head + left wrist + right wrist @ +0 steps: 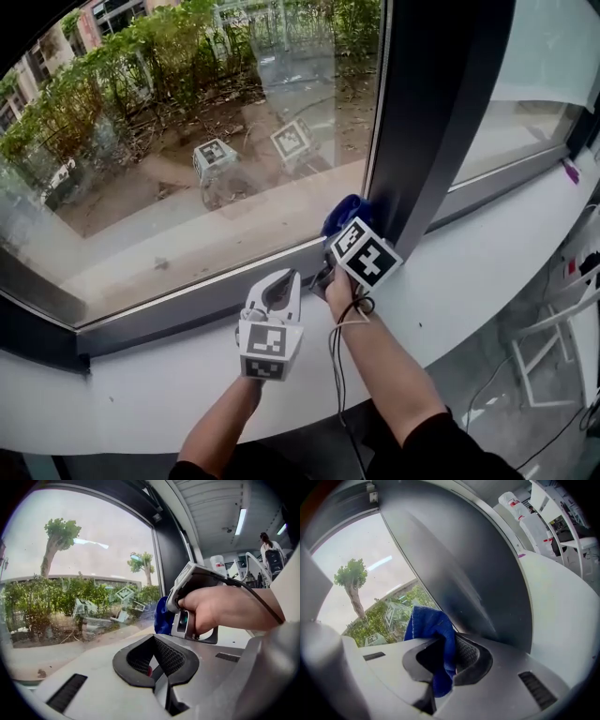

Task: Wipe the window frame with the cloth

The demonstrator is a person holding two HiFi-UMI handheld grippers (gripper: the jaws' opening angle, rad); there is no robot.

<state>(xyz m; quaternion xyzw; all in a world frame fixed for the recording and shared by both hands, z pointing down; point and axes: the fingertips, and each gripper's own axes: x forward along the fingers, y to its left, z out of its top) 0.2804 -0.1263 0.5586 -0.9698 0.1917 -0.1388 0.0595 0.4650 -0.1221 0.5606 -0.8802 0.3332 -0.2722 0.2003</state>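
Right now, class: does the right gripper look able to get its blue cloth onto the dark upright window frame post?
Probably yes. The right gripper is shut on the blue cloth, right beside the dark upright window frame post, and nothing stands between them.

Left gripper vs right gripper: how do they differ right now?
The right gripper has its jaws shut on the blue cloth; the left gripper has its jaws shut on nothing. The right gripper is at the dark frame upright; the left gripper sits nearer the person, over the white sill. Both are hand-held.
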